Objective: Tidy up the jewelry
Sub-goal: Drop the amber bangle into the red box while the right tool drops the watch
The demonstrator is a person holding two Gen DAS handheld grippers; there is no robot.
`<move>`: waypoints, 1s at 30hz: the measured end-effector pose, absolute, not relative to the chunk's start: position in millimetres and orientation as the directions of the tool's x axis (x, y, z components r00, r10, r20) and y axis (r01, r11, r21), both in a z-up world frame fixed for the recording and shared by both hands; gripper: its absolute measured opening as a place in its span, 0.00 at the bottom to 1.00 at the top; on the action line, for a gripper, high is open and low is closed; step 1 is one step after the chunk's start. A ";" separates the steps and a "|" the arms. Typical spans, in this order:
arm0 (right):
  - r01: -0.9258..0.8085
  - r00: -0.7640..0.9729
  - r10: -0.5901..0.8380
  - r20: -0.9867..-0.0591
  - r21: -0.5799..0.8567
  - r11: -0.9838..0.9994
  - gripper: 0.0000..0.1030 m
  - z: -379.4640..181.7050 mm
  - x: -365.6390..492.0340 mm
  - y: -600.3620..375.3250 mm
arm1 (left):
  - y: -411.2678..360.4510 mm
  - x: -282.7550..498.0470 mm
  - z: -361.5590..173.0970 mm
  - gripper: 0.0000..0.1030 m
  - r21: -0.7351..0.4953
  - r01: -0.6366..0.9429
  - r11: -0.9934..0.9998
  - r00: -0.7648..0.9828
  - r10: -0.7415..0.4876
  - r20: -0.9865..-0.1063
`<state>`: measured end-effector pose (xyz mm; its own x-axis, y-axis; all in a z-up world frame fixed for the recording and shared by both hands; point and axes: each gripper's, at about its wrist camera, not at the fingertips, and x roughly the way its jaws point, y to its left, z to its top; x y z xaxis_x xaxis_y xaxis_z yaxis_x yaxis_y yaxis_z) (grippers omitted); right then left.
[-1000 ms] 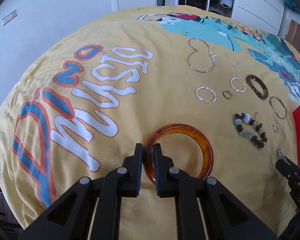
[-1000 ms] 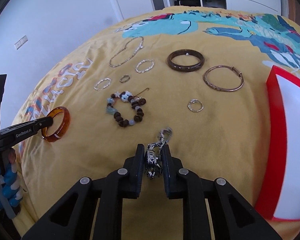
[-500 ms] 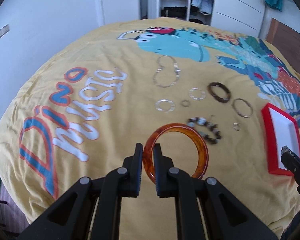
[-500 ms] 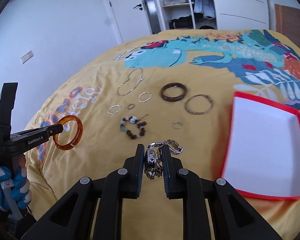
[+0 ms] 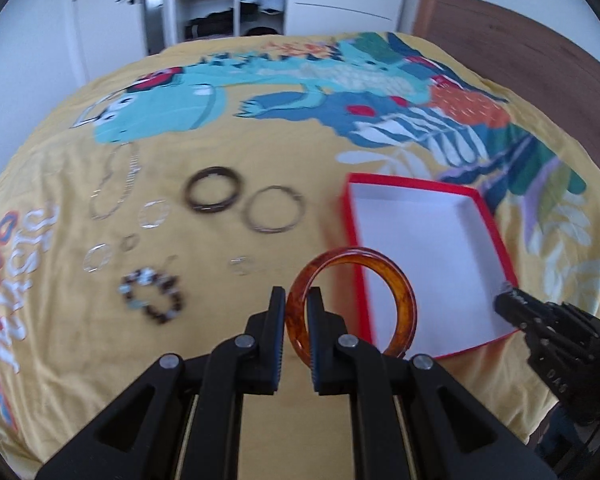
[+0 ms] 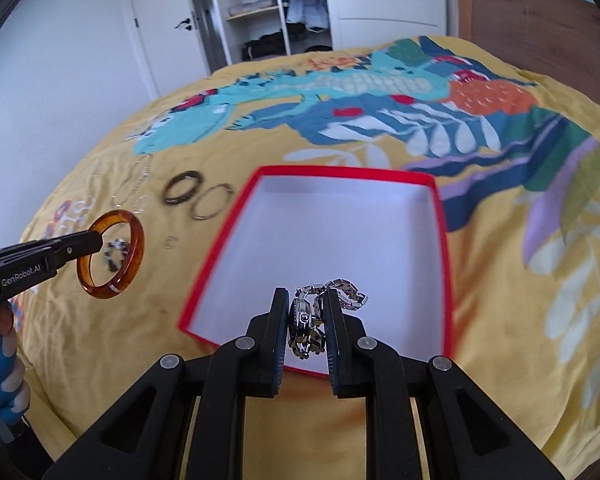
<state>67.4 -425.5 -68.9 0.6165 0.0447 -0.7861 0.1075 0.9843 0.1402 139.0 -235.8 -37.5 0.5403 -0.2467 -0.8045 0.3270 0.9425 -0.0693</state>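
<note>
From my left wrist view, my left gripper [image 5: 297,312] is pinched narrow on the rim of an amber bangle [image 5: 352,304], which hangs in the air over the near left edge of the red box [image 5: 490,216]. The box sits open and white inside on the yellow bedspread [image 5: 80,340]. To its left lie a dark bangle [image 5: 213,195], a thin metal bangle [image 5: 275,214], a bead bracelet [image 5: 153,298] and a chain necklace [image 5: 114,184], all blurred. The amber bangle looks stiff, light and glossy, so I judge it could pivot or slip in a thin pinch; gripping square across the band is best.

From my right wrist view, my right gripper [image 6: 307,322] is clamped narrow on a metal watch [image 6: 305,326], taken by the case, with its link band [image 6: 338,290] flopping loose above the box's near part. I expect it to be heavier and its band to swing, so the case is the sound hold.
</note>
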 end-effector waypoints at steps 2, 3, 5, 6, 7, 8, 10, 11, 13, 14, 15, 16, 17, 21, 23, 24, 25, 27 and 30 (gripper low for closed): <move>0.116 0.601 0.040 -0.798 0.136 0.984 0.17 -78.8 70.1 -435.0 | -264.1 142.5 -46.5 0.09 -0.057 0.366 0.929 0.519 -0.254 -0.816; 0.118 0.594 0.043 -0.804 0.140 0.983 0.17 -83.6 71.2 -439.3 | -273.3 144.6 -51.4 0.09 -0.053 0.380 0.924 0.508 -0.256 -0.823; 0.123 0.577 0.049 -0.815 0.146 0.982 0.17 -92.8 73.4 -445.6 | -295.2 148.6 -62.0 0.09 -0.035 0.407 0.913 0.490 -0.250 -0.835; 0.125 0.566 0.050 -0.823 0.146 0.981 0.17 -98.5 75.3 -448.5 | -303.0 149.0 -66.2 0.09 -0.027 0.417 0.908 0.484 -0.247 -0.839; 0.126 0.559 0.052 -0.827 0.147 0.981 0.17 -102.6 76.5 -451.3 | -311.7 149.0 -71.1 0.09 -0.018 0.427 0.904 0.477 -0.242 -0.845; 0.126 0.553 0.053 -0.832 0.146 0.981 0.17 -105.5 78.1 -451.4 | -317.6 148.6 -75.9 0.09 -0.009 0.435 0.901 0.470 -0.235 -0.851; 0.126 0.536 0.051 -0.843 0.139 0.982 0.16 -112.6 80.3 -452.4 | -326.2 150.8 -87.7 0.09 0.011 0.444 0.896 0.454 -0.214 -0.865; 0.125 0.530 0.050 -0.846 0.136 0.983 0.16 -114.5 80.1 -453.6 | -329.0 151.5 -93.0 0.09 0.019 0.447 0.894 0.446 -0.205 -0.872; 0.125 0.507 0.043 -0.861 0.123 0.985 0.17 -121.0 81.3 -454.6 | -332.5 152.2 -103.5 0.09 0.031 0.454 0.891 0.427 -0.187 -0.884; 0.127 0.498 0.037 -0.866 0.115 0.985 0.16 -123.6 81.9 -455.1 | -332.7 152.6 -107.5 0.09 0.032 0.454 0.890 0.418 -0.181 -0.890; 0.131 0.486 0.033 -0.873 0.110 0.985 0.16 -126.2 82.4 -455.7 | -332.0 153.6 -112.1 0.09 0.031 0.453 0.891 0.408 -0.176 -0.896; 0.135 0.474 0.028 -0.880 0.104 0.985 0.16 -128.6 83.2 -456.4 | -331.8 154.5 -114.9 0.09 0.031 0.452 0.891 0.402 -0.173 -0.899; 0.133 0.463 0.025 -0.886 0.097 0.986 0.17 -130.5 83.9 -456.7 | -332.4 154.7 -117.1 0.09 0.036 0.456 0.889 0.399 -0.168 -0.902; 0.131 0.436 0.003 -0.900 0.067 0.989 0.17 -132.9 87.8 -454.8 | -335.4 154.1 -116.7 0.11 0.054 0.452 0.890 0.409 -0.154 -0.899; 0.132 0.433 -0.007 -0.901 0.056 0.990 0.18 -132.4 89.2 -454.7 | -333.6 157.9 -115.5 0.11 0.029 0.444 0.895 0.400 -0.169 -0.901; 0.134 0.432 -0.015 -0.902 0.048 0.990 0.19 -131.7 89.4 -454.5 | -332.5 158.7 -114.0 0.11 0.022 0.443 0.896 0.402 -0.176 -0.899; 0.137 0.433 -0.019 -0.901 0.045 0.990 0.20 -130.1 88.5 -454.6 | -331.4 158.1 -111.4 0.11 0.018 0.444 0.896 0.409 -0.184 -0.894; 0.142 0.439 -0.023 -0.898 0.045 0.989 0.27 -125.7 85.4 -455.4 | -329.8 155.0 -103.4 0.11 0.022 0.451 0.892 0.431 -0.196 -0.881; 0.147 0.461 -0.032 -0.887 0.041 0.988 0.36 -113.6 77.7 -454.3 | -321.2 146.5 -86.7 0.11 0.013 0.463 0.886 0.460 -0.228 -0.858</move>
<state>77.7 -454.3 -113.6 0.4607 -0.0317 -0.8870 0.1474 0.9882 0.0413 146.5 -321.2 -86.7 0.4597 -0.2277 -0.8584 0.4627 0.8864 0.0126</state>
